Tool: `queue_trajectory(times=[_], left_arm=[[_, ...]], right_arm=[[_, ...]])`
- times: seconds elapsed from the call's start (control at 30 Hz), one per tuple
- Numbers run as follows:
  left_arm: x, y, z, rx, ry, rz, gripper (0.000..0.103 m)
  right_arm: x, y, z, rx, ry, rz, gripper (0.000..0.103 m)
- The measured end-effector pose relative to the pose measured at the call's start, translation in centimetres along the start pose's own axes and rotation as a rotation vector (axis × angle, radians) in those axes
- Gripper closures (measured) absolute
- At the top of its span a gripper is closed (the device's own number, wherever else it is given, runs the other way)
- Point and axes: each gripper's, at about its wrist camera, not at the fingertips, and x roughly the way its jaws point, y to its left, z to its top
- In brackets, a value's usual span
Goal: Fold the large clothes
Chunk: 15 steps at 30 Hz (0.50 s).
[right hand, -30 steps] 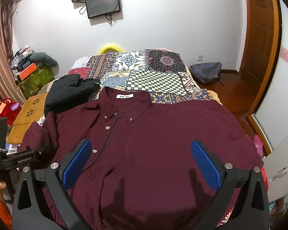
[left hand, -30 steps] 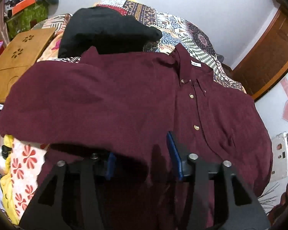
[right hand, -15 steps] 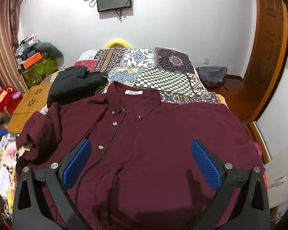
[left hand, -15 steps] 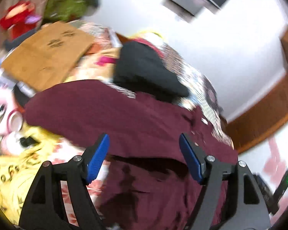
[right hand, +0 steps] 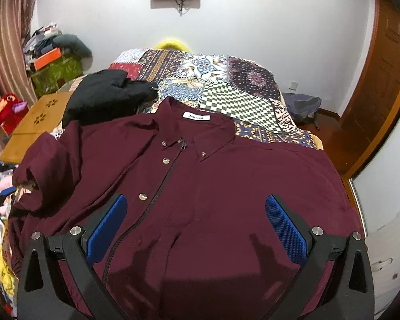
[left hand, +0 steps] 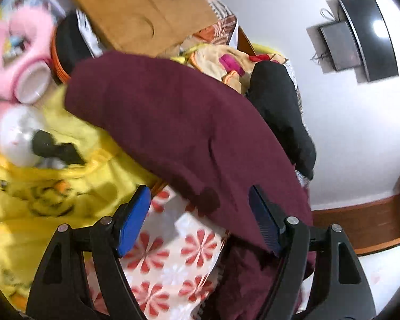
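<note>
I am holding my right gripper [right hand: 193, 224] spread wide above the maroon button-up shirt [right hand: 213, 186], which is lying front-up across the patchwork bedspread [right hand: 226, 85], collar toward the wall. My left gripper [left hand: 200, 213] is also gaping, gripping nothing, and is hanging over the shirt's left sleeve [left hand: 178, 133], which is draping off the bed's edge above a floral sheet [left hand: 178, 261] and a yellow cloth [left hand: 53, 194]. A black garment [right hand: 106, 96] is sitting just beyond the shirt's shoulder, and a wooden lap table [right hand: 37, 130] is lying beside the bed.
</note>
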Motion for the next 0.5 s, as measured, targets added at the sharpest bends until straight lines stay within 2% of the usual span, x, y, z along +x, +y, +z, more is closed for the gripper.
queue_trajectory(times=[0.1,0.17,0.23,0.27,0.33,0.37,0.4,0.43,0.5], left_arm=[[1.7,1.5,1.2,-0.074,0.000,0.025,0.029],[2.4,2.0,2.0,-0.094,-0.014,0.055,0.035],[2.5,1.6,2.4,-0.094,-0.042,0.078,0.047],[2.3,1.1,2.5,-0.077,-0.065,0.081,0.051],[1.9,0.0,2.6,-0.019,-0.105,0.106,0.076],[1.6,-1.1,2.6,0.021,-0.137,0.149,0.083],[0.8,-2.3,2.5,0.060,-0.188,0.182,0.086],[-0.2,-3.4,2.4,0.089,-0.240,0.174,0.092],[-1.6,-5.6,2.4,0.128,-0.295,0.139,0.095]], right_arm=[[0.2,0.1,0.1,0.003,0.010,0.024,0.000],[0.3,0.0,0.1,0.003,0.013,0.021,0.000],[0.5,0.0,0.2,0.003,0.018,0.012,0.000],[0.7,-0.2,0.2,0.006,0.024,0.009,0.000],[0.8,-0.4,0.2,0.014,0.029,0.011,0.000],[0.7,-0.6,0.3,0.018,0.029,0.012,0.000],[0.6,-0.7,0.3,0.021,0.026,0.014,0.000],[0.5,-0.8,0.3,0.023,0.022,0.014,0.000],[0.1,-1.3,0.4,0.027,0.008,0.014,0.000]])
